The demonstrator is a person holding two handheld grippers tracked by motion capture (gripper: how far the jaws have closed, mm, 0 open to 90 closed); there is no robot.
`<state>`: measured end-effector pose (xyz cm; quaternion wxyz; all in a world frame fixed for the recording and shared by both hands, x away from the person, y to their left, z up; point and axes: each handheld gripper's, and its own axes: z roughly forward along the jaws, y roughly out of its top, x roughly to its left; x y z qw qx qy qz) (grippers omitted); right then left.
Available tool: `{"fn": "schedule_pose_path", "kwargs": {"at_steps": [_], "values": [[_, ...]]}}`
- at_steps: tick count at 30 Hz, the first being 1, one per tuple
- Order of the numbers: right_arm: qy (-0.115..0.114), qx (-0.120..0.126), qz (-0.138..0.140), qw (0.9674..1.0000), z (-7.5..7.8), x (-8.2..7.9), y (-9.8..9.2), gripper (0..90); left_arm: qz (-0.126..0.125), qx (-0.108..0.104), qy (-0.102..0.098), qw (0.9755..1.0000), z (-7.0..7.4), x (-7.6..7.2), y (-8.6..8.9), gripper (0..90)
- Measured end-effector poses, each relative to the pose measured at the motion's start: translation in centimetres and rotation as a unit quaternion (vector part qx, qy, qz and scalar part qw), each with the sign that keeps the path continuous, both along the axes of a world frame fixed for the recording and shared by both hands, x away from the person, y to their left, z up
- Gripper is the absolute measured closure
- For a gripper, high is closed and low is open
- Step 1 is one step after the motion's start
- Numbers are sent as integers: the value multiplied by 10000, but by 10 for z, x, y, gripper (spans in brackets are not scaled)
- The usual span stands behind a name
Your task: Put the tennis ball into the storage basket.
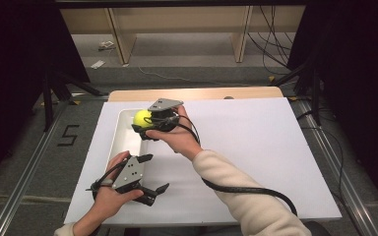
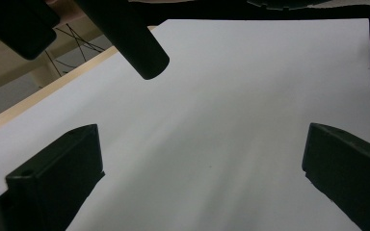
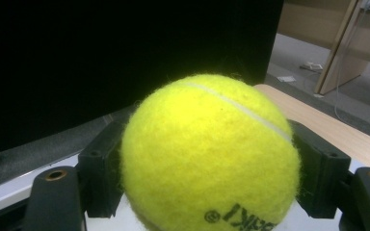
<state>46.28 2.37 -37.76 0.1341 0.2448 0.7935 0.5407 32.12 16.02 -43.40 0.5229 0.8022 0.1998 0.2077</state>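
Holding one yellow tennis ball (image 1: 141, 117) in the right gripper (image 1: 145, 123), jaws clamped on either side of its widest part, just above the far end of the white tray (image 1: 123, 142). Pressing black pads against the fuzzy felt in the right gripper view, ball (image 3: 209, 154) sitting squarely between them, seam line running across the top. Judging the ball light, springy and a little squashy, with felt giving good friction; likely gripping best across the middle, as now, since squeezing off-centre could pop it out. Resting the left gripper (image 1: 147, 172) low over the white sheet (image 1: 256, 147), jaws spread wide apart with nothing between them. Counting: one ball, one tray, one sheet, two grippers, two hands.
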Motion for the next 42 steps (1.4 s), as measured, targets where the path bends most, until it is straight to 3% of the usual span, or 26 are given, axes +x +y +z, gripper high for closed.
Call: {"fn": "schedule_pose_path", "kwargs": {"at_steps": [42], "values": [[22,-69,71,9999,-4,2,13,265,5,9,3,10000,0,0,0,2]]}}
